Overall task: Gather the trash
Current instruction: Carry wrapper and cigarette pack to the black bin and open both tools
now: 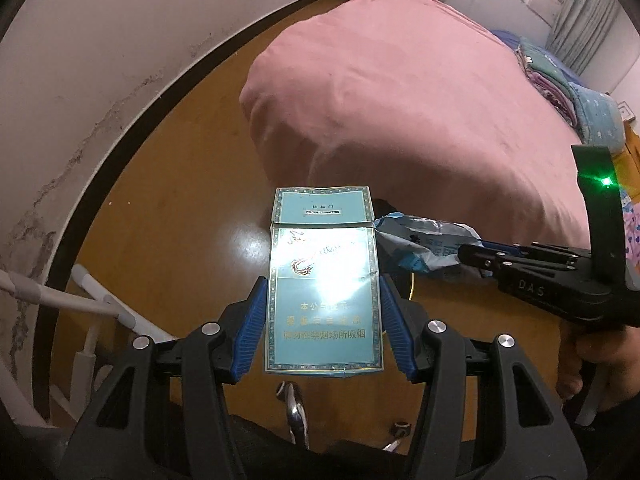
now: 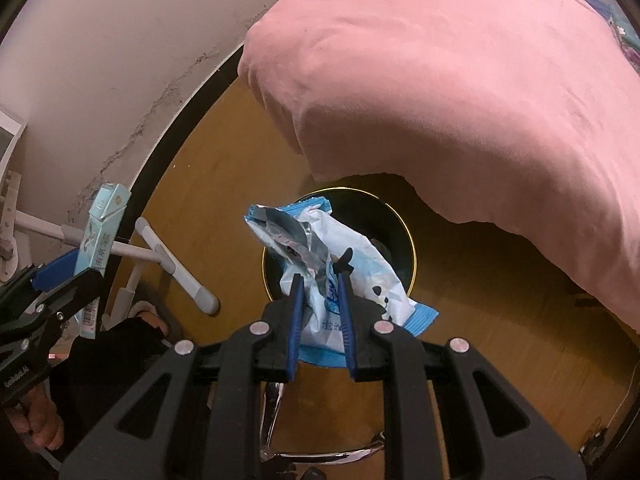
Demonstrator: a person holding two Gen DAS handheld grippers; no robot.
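Observation:
My left gripper [image 1: 323, 284] is shut on a light blue cigarette pack [image 1: 323, 280] and holds it upright above the wooden floor. The pack also shows at the left of the right wrist view [image 2: 98, 236]. My right gripper [image 2: 320, 276] is shut on a crumpled blue and white snack wrapper [image 2: 352, 272], held over a round black trash bin with a gold rim [image 2: 412, 248]. In the left wrist view the right gripper [image 1: 472, 254] reaches in from the right with the wrapper [image 1: 424, 240], just right of the pack.
A bed with a pink cover [image 1: 420, 100] fills the right and overhangs the bin [image 2: 460, 80]. A stained white wall with a dark baseboard [image 1: 72, 80] runs on the left. A white tube rack [image 2: 172, 268] stands by the wall. Chrome chair legs [image 2: 276, 412] lie below.

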